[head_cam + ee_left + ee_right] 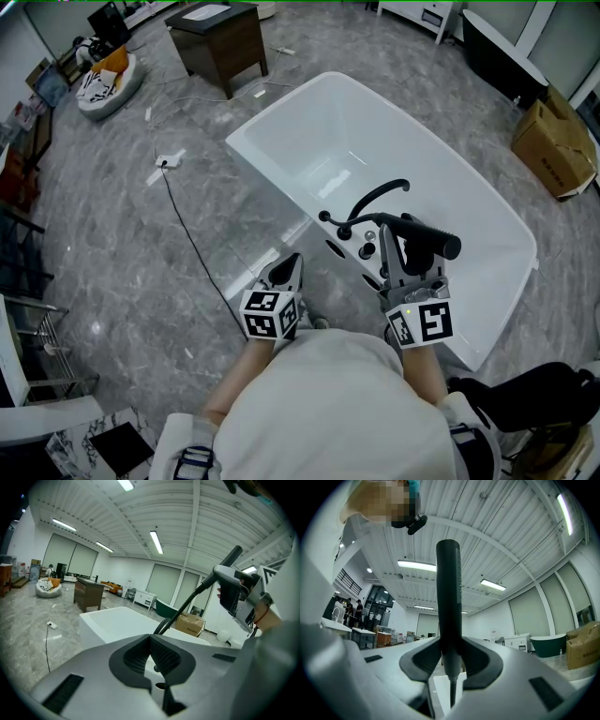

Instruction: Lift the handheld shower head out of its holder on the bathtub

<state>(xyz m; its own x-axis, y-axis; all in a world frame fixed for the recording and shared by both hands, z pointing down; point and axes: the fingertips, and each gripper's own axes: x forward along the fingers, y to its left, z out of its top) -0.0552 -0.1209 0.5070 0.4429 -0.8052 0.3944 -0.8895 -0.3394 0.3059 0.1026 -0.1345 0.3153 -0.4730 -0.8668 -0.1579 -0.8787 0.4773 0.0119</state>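
Note:
The white bathtub (246, 141) has a black curved faucet (375, 197) and black knobs on its near deck. My right gripper (398, 234) is shut on the black handle of the shower head (433, 241), which it holds above the deck. In the right gripper view the handle (448, 597) stands upright between the pads of that gripper (449, 653), its hose hanging below. The left gripper view shows the shower head (233, 555) raised, with its hose (183, 609) running down to the tub (108, 625). My left gripper (289, 267) (151, 641) is shut and empty, beside the tub's near left edge.
A dark wooden cabinet (220, 37) stands beyond the tub's far left. A cardboard box (553, 145) and a dark tub (502, 47) are at the right. A black cable (192, 248) crosses the grey floor on the left. A black bag (534, 394) lies at the lower right.

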